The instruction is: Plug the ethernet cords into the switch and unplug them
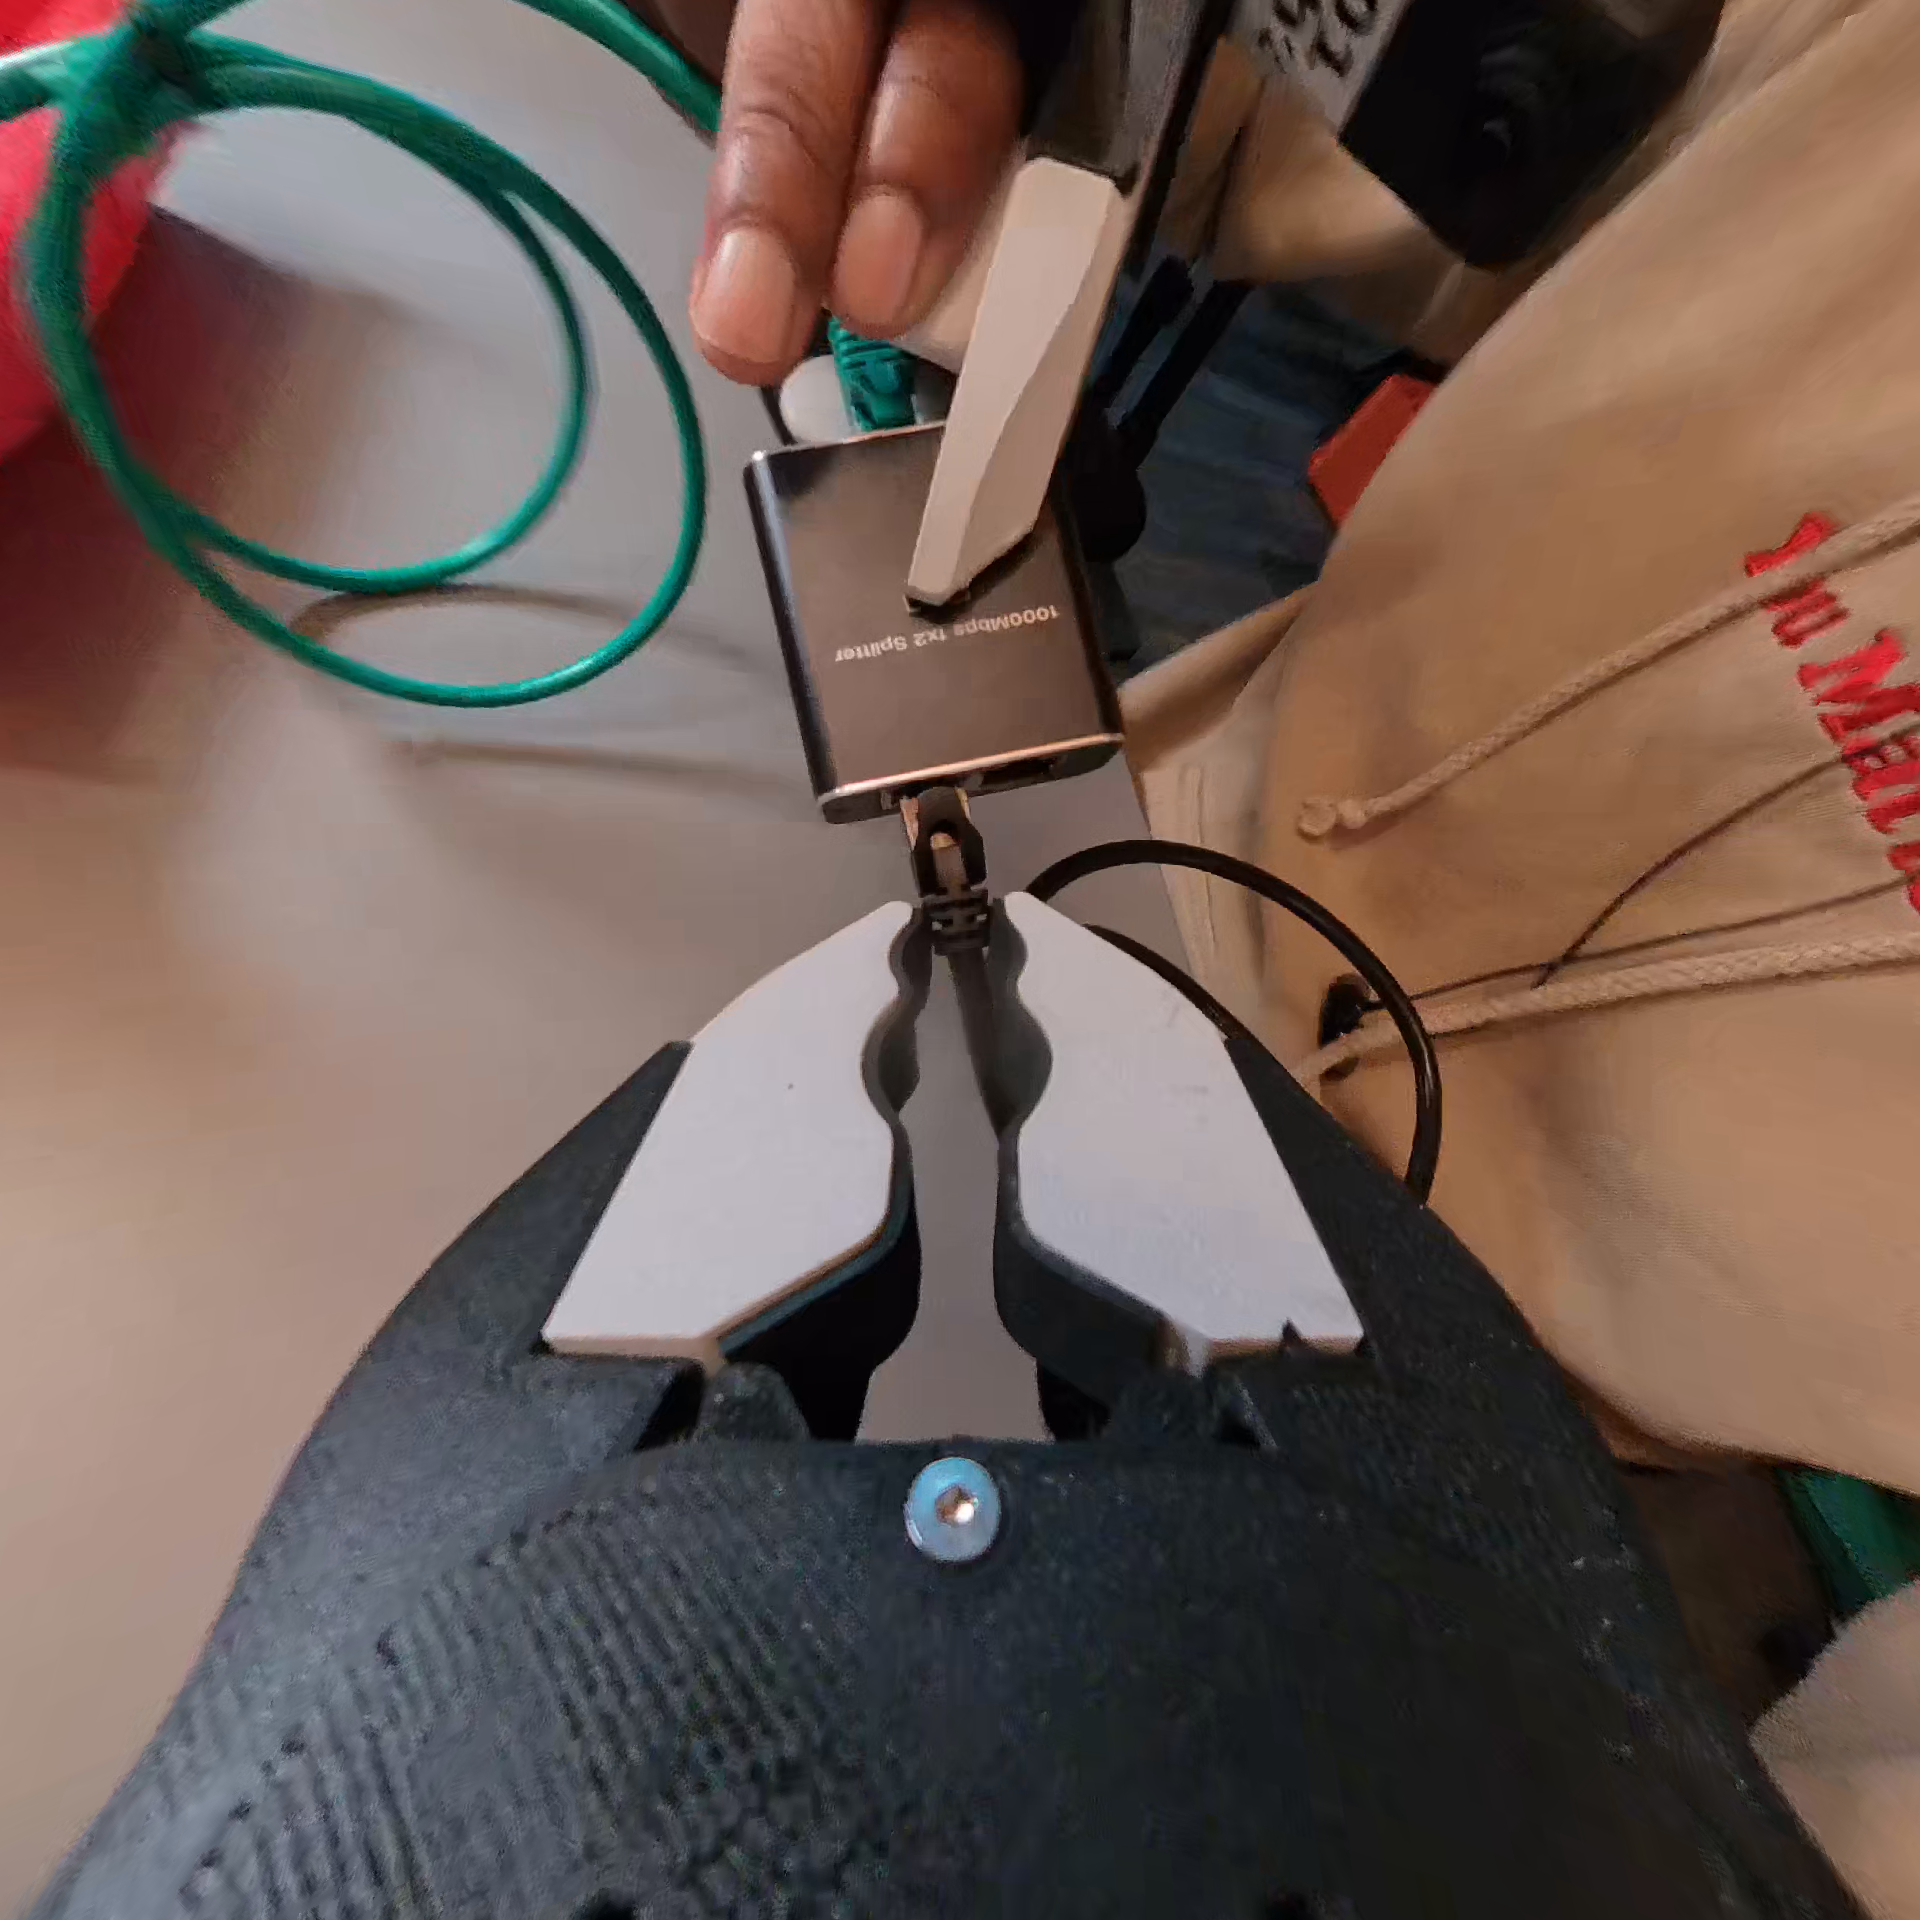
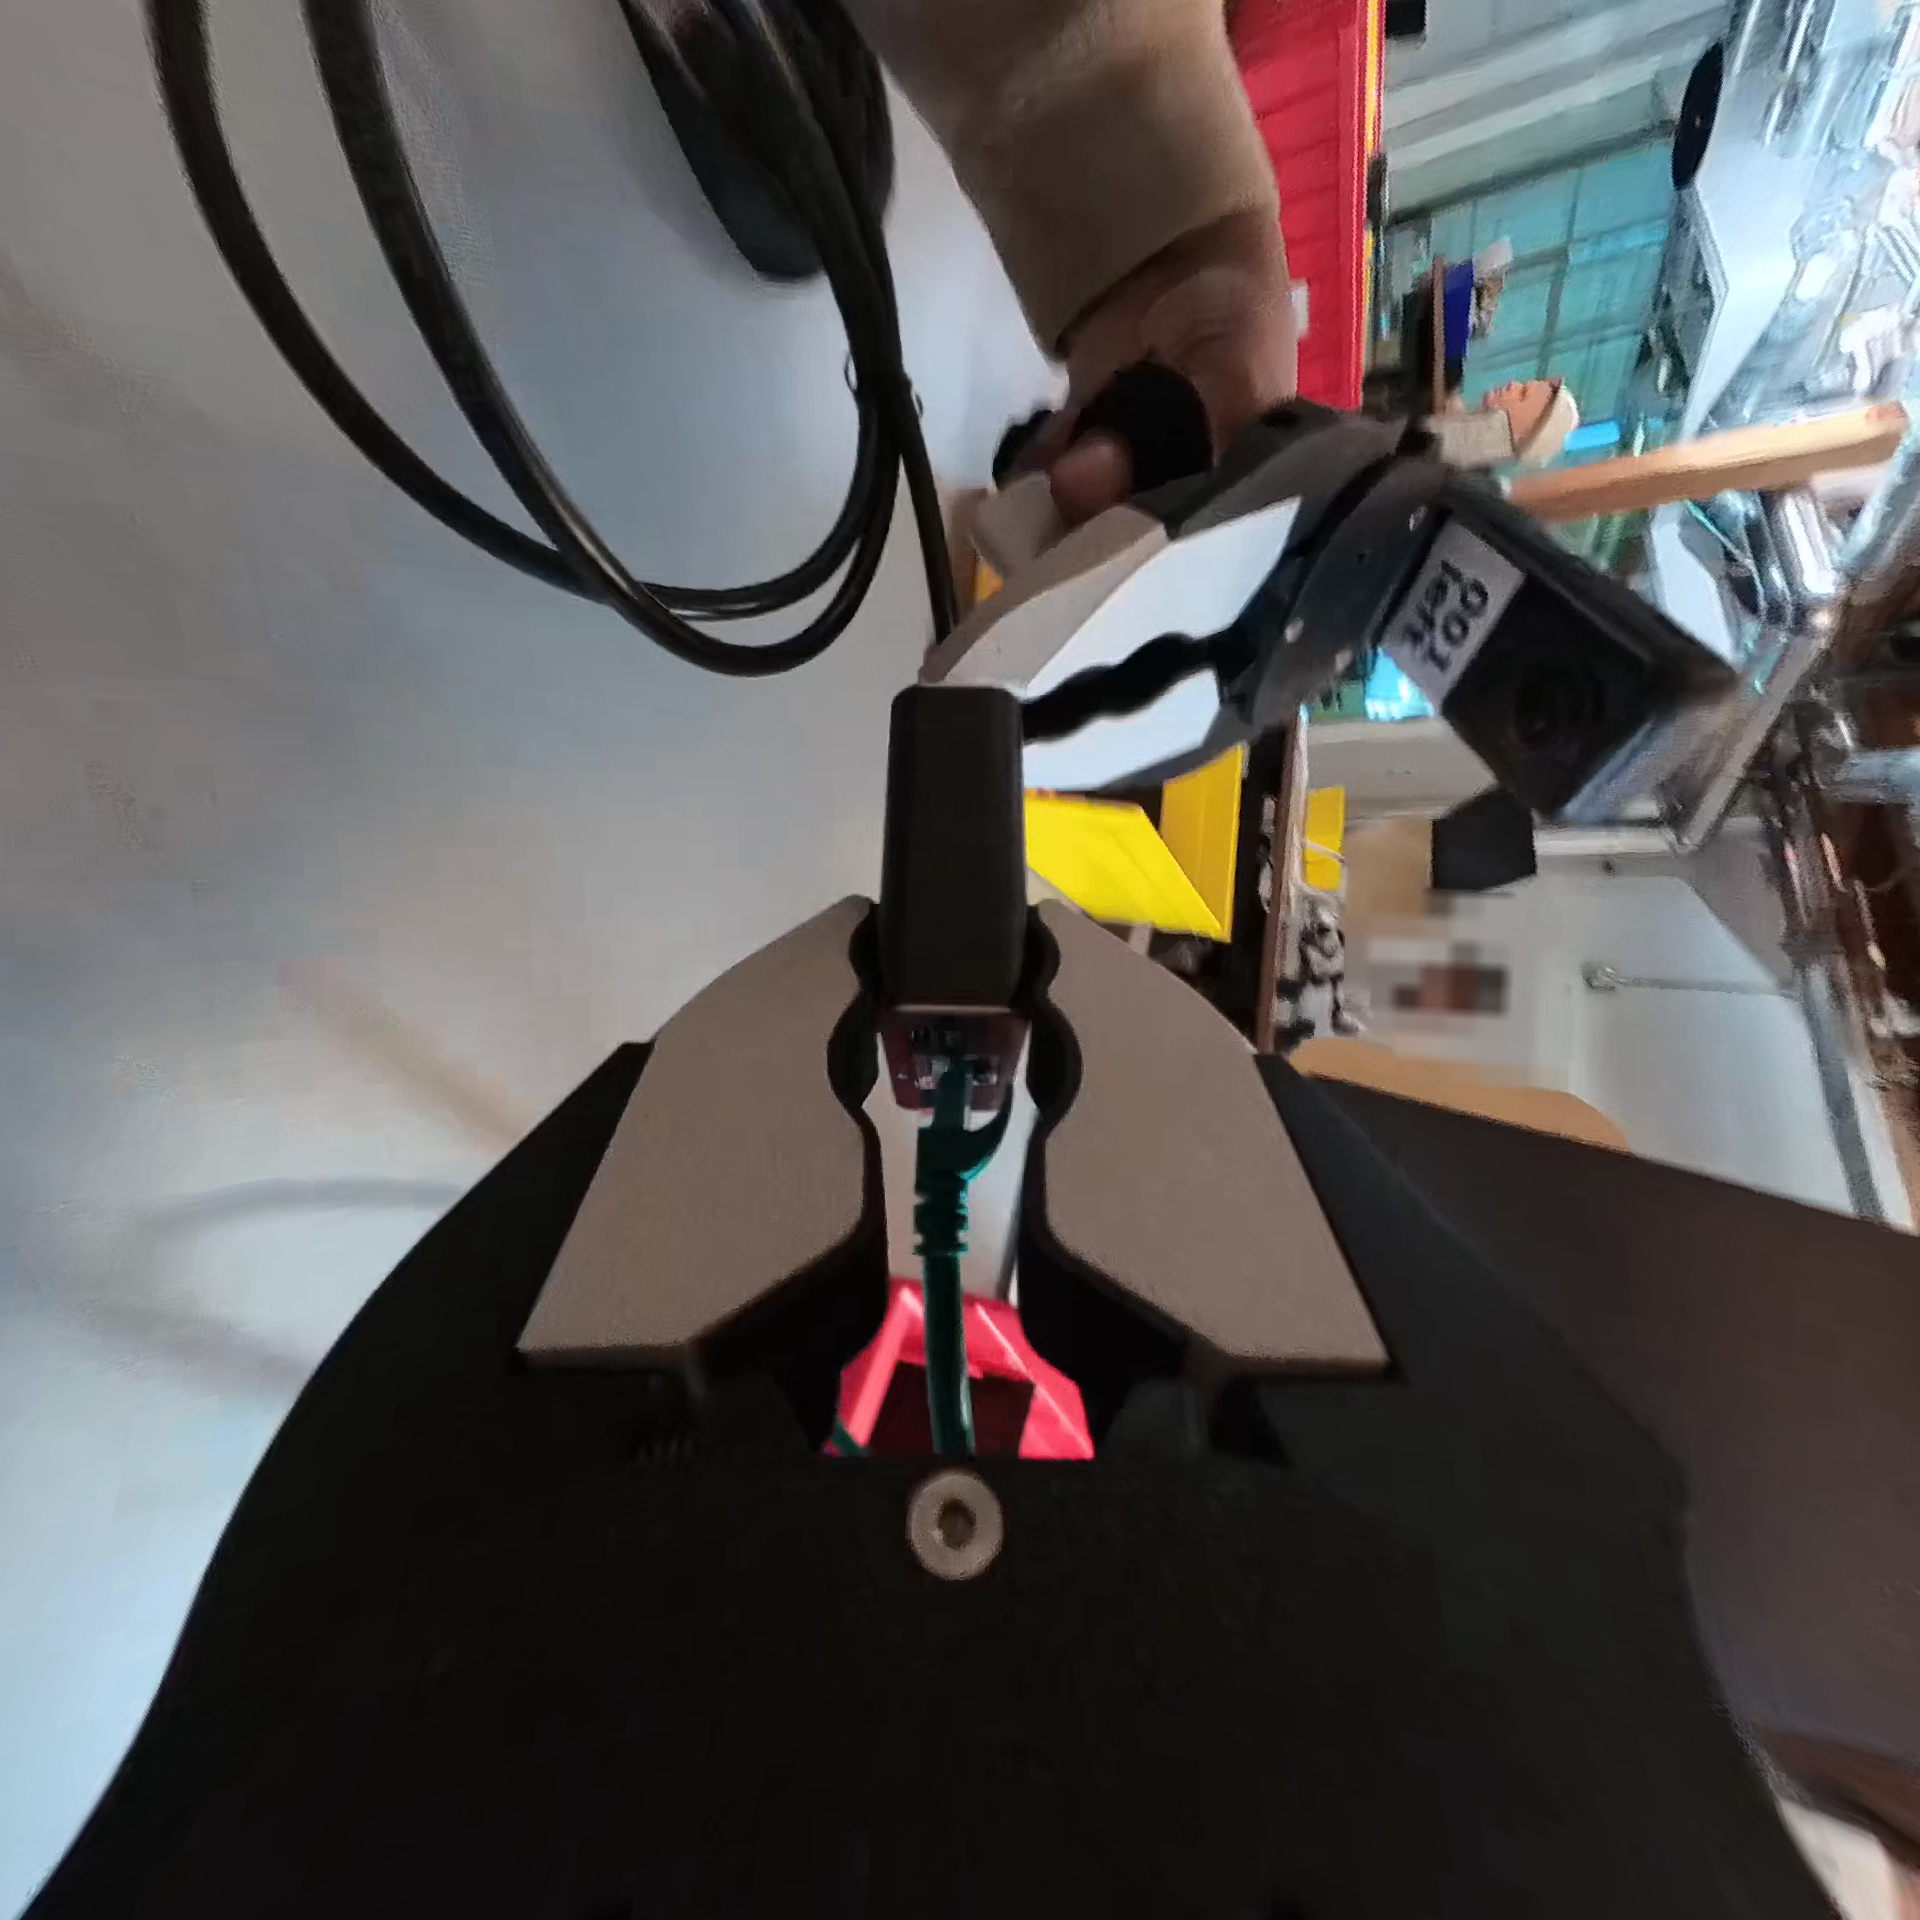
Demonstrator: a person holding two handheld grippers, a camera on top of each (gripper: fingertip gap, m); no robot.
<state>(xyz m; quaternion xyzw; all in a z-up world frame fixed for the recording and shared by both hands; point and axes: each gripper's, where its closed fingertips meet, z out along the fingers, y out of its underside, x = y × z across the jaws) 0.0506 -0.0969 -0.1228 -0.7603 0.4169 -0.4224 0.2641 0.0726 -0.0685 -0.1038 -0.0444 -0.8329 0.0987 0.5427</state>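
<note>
The left gripper (image 1: 954, 914) is pinching the black cord's plug (image 1: 940, 831) by its ribbed boot, fingers nearly closed on it, with the plug nose sitting at the near port of the switch (image 1: 930, 613), while the right gripper (image 2: 951, 935) is clamping the small dark switch (image 2: 951, 842) across its body, both held up off the pale table (image 1: 260, 1039). The green cord (image 2: 943, 1195) is already sitting in the far port (its loops are trailing over the table in the left wrist view). The switch's long axis is running straight along the line between the two grippers, ports facing each tool; the black plug is pointing along that same axis, though it seems tilted slightly off it, and whether it is fully latched is hard to tell. Risks from here: pulling or pushing off-axis could be jamming the plug or bending its clip, the boot could be slipping through the narrow pinch, and the switch might be twisting in the right gripper's hold
</note>
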